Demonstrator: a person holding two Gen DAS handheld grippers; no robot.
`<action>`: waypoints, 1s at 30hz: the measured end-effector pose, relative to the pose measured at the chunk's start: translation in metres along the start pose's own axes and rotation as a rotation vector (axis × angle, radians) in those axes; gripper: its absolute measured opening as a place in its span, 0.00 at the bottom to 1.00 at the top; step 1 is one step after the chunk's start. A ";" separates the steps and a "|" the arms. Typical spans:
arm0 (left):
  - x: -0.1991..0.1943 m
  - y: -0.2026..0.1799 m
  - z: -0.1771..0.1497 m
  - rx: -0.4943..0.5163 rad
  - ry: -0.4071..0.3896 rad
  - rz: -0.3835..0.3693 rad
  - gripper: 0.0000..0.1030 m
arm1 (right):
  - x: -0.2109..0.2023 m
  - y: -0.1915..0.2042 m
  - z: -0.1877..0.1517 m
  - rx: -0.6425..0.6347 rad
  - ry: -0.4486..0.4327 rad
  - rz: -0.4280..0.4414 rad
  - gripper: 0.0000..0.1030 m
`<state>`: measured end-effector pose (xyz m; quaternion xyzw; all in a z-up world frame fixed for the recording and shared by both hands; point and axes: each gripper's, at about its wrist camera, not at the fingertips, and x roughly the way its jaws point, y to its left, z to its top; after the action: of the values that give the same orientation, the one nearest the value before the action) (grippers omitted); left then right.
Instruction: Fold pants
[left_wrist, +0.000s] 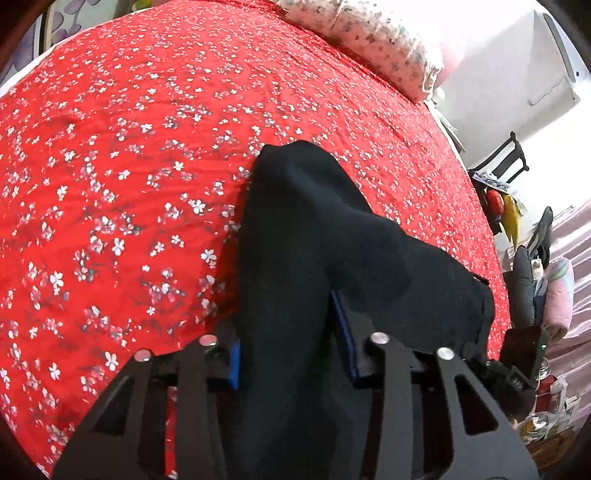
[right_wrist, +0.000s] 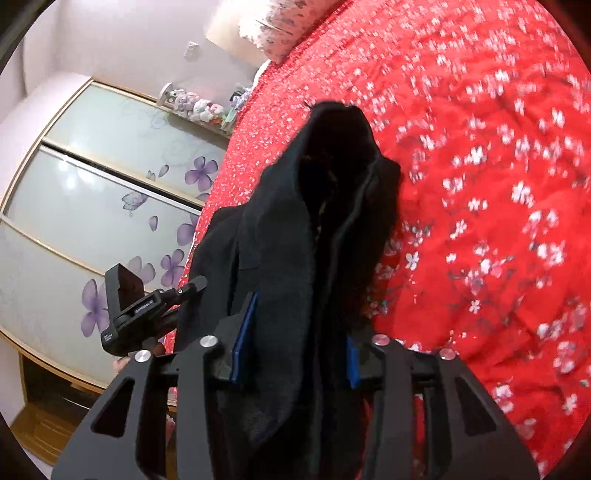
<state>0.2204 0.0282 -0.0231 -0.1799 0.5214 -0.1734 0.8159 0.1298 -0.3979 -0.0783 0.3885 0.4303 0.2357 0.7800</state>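
Bed (left_wrist: 110, 147), red cover with white blossoms, fills both views; pillow (left_wrist: 384, 48) at its head, wardrobe (right_wrist: 92, 192) with purple flower doors beside it

Pants (left_wrist: 295, 240), black, bunched and lifted off the bed, hanging in a thick roll between the two claws; far end droops to the cover in the left view

Left gripper (left_wrist: 293, 354): blue pads on either side of a thick fold of the pants, cloth fills the gap, reads as a grip on the pants

Right gripper (right_wrist: 291, 354): likewise closed around a wad of the pants, several layers between the pads; view blurred on the bed side

Step in hand, judged: carrying a gathered end over to lay a fold. To do it well:
- keep both grips level and pull apart so the roll spreads flat before it lands
- lower onto the bed, not drop, so the layers do not slide
- align edges and seams before letting go
- release only when cloth lies on the cover

Risk: layers pinched unevenly, fold lands twisted

Writing: small white print on the black device (right_wrist: 125, 310) at left of the right view, too small to read; no brand legible elsewhere
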 end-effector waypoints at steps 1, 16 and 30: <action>-0.002 -0.001 -0.002 0.011 -0.002 0.003 0.32 | 0.000 0.000 -0.001 -0.008 -0.009 0.002 0.41; -0.041 -0.057 -0.007 0.134 -0.137 -0.056 0.22 | -0.036 0.028 0.014 -0.043 -0.117 0.089 0.32; -0.014 -0.126 0.019 0.216 -0.197 -0.114 0.22 | -0.081 0.013 0.062 -0.018 -0.272 0.095 0.31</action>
<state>0.2204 -0.0733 0.0556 -0.1366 0.4061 -0.2557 0.8666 0.1407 -0.4721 -0.0081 0.4296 0.2997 0.2214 0.8226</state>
